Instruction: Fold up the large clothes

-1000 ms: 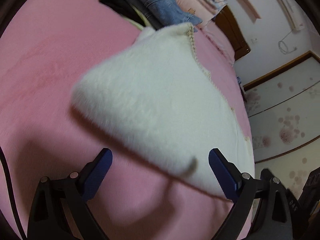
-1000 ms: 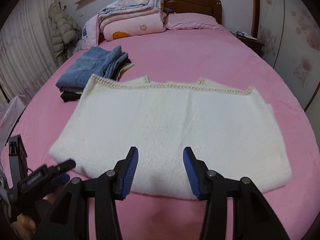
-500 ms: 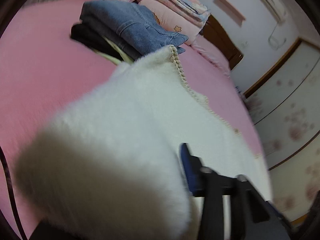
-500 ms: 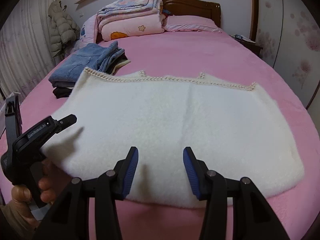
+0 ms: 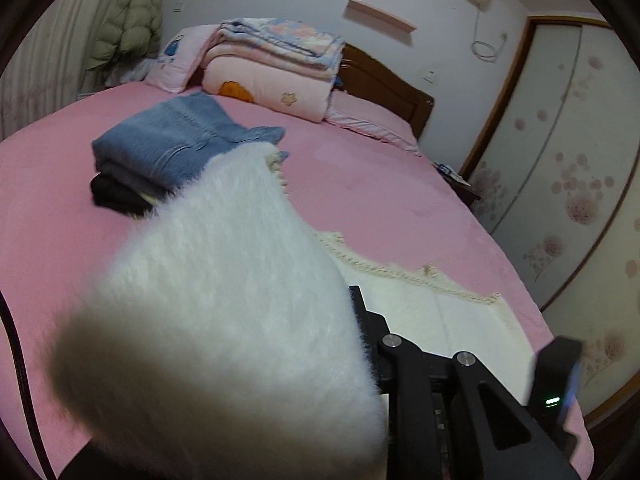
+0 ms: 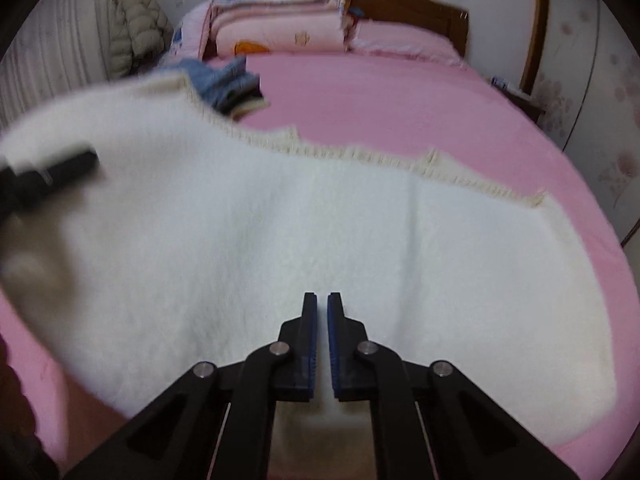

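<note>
A fluffy white garment (image 6: 360, 232) with a fringed far hem lies spread on the pink bed (image 6: 400, 100). My left gripper (image 5: 332, 320) is closing on the garment's left corner (image 5: 224, 300) and holds it lifted off the bed. The fabric drapes over and hides the left finger, so only the right finger (image 5: 360, 320) shows. The right wrist view shows this gripper's body (image 6: 48, 176) blurred at the left. My right gripper (image 6: 322, 300) sits at the middle of the near hem. Its jaws stand nearly together, pinching white fabric.
Folded jeans on dark clothes (image 5: 168, 148) lie just beyond the garment's left corner. Folded quilts (image 5: 280, 64) and a pillow rest against the wooden headboard (image 5: 384, 84). A padded jacket (image 5: 132, 20) hangs on the left wall. Wardrobe doors (image 5: 560, 160) stand to the right.
My left gripper went from wide open to shut on the left corner and lifted it, rolling level. My right gripper sank to the near hem and shut from half open.
</note>
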### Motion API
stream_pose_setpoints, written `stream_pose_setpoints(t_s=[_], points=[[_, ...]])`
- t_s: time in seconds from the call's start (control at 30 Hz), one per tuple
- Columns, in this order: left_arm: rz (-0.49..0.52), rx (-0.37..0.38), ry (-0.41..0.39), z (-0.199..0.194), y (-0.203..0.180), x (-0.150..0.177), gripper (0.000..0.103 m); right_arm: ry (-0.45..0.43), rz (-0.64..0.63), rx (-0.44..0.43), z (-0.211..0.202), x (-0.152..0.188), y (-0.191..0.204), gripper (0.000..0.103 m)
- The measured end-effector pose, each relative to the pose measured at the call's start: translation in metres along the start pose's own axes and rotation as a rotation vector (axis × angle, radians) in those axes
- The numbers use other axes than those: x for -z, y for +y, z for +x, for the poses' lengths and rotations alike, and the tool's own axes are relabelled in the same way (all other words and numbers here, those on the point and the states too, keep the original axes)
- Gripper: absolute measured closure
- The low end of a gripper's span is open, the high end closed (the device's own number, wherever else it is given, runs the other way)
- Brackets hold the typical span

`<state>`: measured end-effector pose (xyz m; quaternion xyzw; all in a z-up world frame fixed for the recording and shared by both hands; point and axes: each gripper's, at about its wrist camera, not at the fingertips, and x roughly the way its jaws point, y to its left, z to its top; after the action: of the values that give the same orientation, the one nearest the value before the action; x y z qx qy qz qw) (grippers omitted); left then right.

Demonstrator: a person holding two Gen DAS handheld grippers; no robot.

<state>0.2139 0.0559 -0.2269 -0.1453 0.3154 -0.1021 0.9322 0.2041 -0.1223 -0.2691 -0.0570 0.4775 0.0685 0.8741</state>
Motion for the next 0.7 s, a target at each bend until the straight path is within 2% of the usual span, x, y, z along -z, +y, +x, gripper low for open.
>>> stream_pose_setpoints(t_s=[0.2, 0.37, 0.47, 0.6, 0.67, 0.7], points=[[0.106, 0.052, -0.022, -0.002, -0.046, -0.008, 0.083, 0.018, 0.123, -0.121, 0.022, 0.009, -0.023, 0.099], [0.185, 0.132, -0.031, 0.003, -0.1, -0.01, 0.083, 0.014, 0.212, -0.249, 0.025, 0.013, -0.042, 0.099], [0.228, 0.161, -0.014, 0.016, -0.133, -0.006, 0.083, 0.018, 0.271, -0.347, 0.027, 0.014, -0.056, 0.099], [0.275, 0.203, 0.016, 0.036, -0.177, 0.001, 0.083, 0.02, 0.425, -0.517, 0.016, 0.023, -0.097, 0.101], [0.3, 0.23, 0.047, 0.051, -0.203, 0.01, 0.083, -0.008, 0.46, -0.478, -0.004, 0.033, -0.122, 0.101], [0.309, 0.242, 0.064, 0.056, -0.214, 0.016, 0.083, -0.013, 0.468, -0.429, -0.015, 0.041, -0.137, 0.101]])
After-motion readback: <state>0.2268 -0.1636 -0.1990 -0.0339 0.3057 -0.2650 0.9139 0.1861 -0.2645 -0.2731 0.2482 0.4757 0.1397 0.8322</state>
